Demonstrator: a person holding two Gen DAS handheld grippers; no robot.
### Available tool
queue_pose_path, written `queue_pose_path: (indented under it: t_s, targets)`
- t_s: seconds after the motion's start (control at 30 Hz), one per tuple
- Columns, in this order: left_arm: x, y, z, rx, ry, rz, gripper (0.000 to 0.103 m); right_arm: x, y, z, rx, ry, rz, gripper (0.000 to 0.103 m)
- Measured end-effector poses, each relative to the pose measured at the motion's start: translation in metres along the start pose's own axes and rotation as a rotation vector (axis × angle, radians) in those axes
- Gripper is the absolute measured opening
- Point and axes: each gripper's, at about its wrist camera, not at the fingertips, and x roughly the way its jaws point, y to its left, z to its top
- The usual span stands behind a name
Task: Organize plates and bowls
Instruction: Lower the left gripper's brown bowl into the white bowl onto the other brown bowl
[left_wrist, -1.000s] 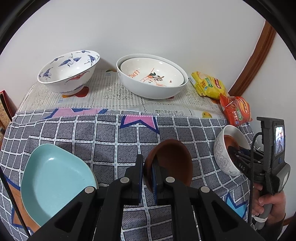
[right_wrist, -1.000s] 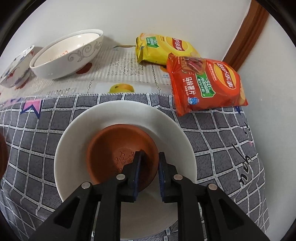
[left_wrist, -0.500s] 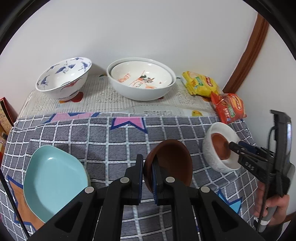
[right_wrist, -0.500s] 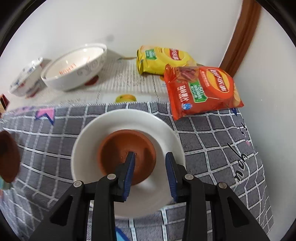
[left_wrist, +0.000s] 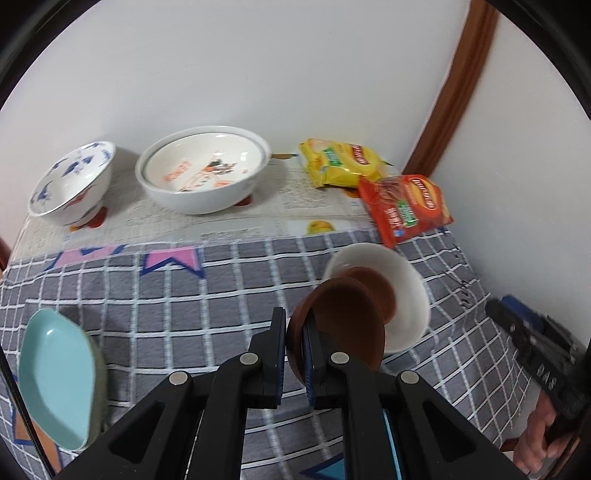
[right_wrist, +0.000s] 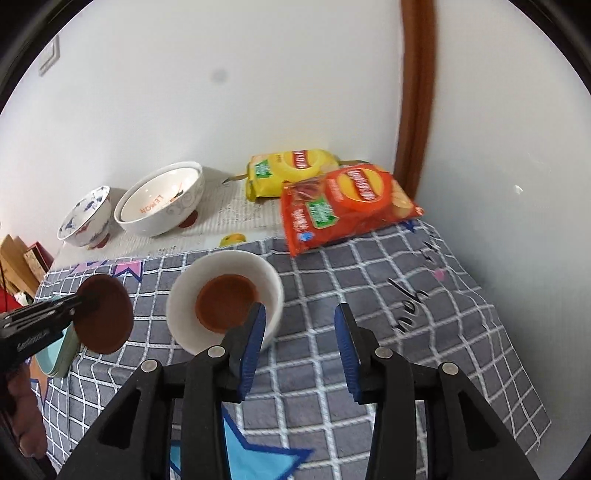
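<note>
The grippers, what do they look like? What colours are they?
Both are black plastic. The right gripper has two angular arms with round silver bolts and flat blue pads on its fingers. The left gripper looks the same, with blue pads too. Seen from the left camera, the right one's side carries small white markings, too blurred to read.

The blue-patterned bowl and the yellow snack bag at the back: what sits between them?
The big white bowl with another bowl nested inside sits between the blue-patterned bowl and the yellow snack bag, as both views show.
</note>
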Motion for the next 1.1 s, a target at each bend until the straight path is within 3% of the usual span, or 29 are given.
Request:
queue_pose_path:
  t_s: [0.23,0.43,1.1]
  targets:
    - [0.022,-0.027,0.011,0.021,0.012,-0.006,0.009,-0.003,-0.030,-0.020,0.027,0.006,-0.021,0.039]
    - [0.051,-0.038,0.019,0.008,0.054,-0.025,0.009,0.005,-0.047,-0.026,0.094,0.023,0.023,0.039]
    - [0.096,-0.036,0.025,-0.053,0.120,-0.073,0.010,0.014,-0.035,-0.035,0.083,0.059,0.032,0.039]
